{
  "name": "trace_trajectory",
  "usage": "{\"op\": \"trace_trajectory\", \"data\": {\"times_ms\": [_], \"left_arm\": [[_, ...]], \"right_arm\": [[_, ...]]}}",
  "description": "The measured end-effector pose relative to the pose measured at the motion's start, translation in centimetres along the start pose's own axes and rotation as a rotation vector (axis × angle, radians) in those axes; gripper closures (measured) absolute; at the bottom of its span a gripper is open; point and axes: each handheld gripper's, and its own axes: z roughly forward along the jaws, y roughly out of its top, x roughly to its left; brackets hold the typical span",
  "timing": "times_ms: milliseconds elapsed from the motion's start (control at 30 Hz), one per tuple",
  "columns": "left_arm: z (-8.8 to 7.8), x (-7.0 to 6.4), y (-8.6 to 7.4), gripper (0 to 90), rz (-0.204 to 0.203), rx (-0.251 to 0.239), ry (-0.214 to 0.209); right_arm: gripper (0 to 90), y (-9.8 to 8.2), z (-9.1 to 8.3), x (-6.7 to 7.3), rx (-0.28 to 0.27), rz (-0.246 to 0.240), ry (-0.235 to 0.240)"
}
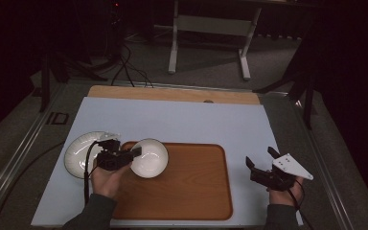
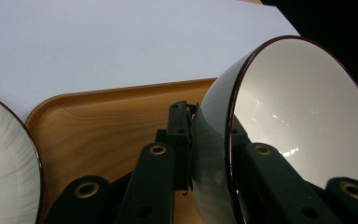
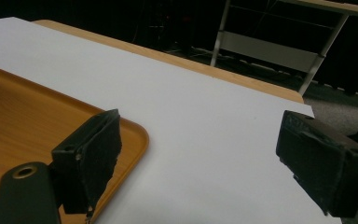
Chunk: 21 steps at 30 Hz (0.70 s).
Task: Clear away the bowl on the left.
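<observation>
Glossy round bowl (image 2: 303, 126) on wooden tray (image 2: 107, 126)

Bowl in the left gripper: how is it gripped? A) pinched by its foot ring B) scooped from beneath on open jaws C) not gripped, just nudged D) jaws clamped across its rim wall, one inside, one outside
D: in the left gripper view the left gripper has one jaw inside the white bowl and one outside its dark wall, clamped on the rim over the wooden tray.

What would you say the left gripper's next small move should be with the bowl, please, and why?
Probably lower the bowl onto the wooden tray and then release. The left gripper is clamped on its rim, the bowl looks tilted over the tray's left corner, and the right gripper waits open beside the tray.
</observation>
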Motion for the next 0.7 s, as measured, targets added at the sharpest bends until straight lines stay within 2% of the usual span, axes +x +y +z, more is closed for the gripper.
{"op": "trace_trajectory", "data": {"times_ms": [700], "left_arm": [[1.4,-0.9,-0.6,80.4,0.02,0.033,-0.015]], "right_arm": [[13.6,0.0,0.0,0.0,0.0,0.001,0.0]]}}
